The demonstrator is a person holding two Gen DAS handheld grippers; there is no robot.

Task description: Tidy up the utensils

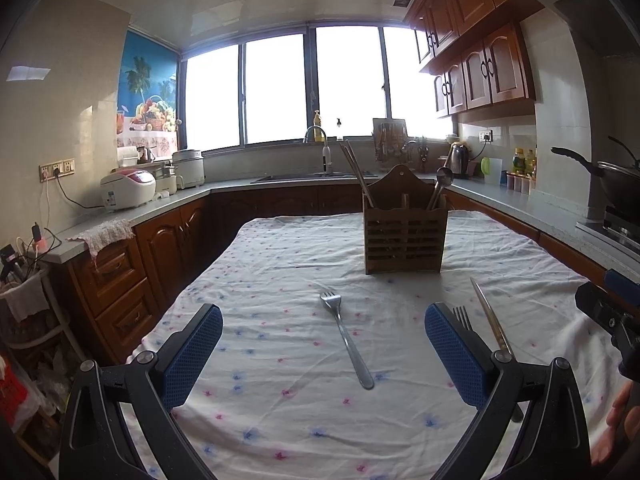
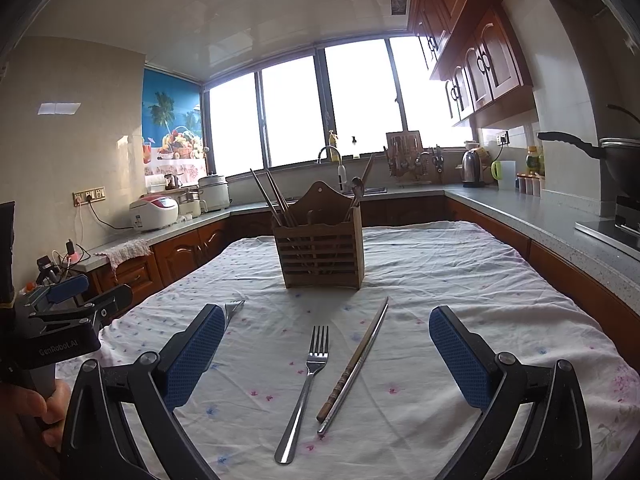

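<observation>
A wooden slatted utensil holder [image 1: 405, 236] [image 2: 320, 254] stands on the cloth-covered table, with chopsticks [image 2: 272, 196] and a spoon [image 1: 442, 182] in it. In the left wrist view a steel fork [image 1: 347, 338] lies between the fingers of my open, empty left gripper [image 1: 324, 350]. A second fork [image 2: 306, 390] and a pair of chopsticks [image 2: 354, 366] lie between the fingers of my open, empty right gripper [image 2: 326, 354]. These also show at the right of the left wrist view, the chopsticks [image 1: 490, 318] beside the fork tines [image 1: 462, 316].
The table wears a white floral cloth [image 1: 280, 264]. Kitchen counters surround it: rice cookers [image 1: 128, 190] on the left, a sink [image 1: 316, 178] at the back, a kettle [image 2: 472, 168] and a wok [image 2: 616, 156] on the right.
</observation>
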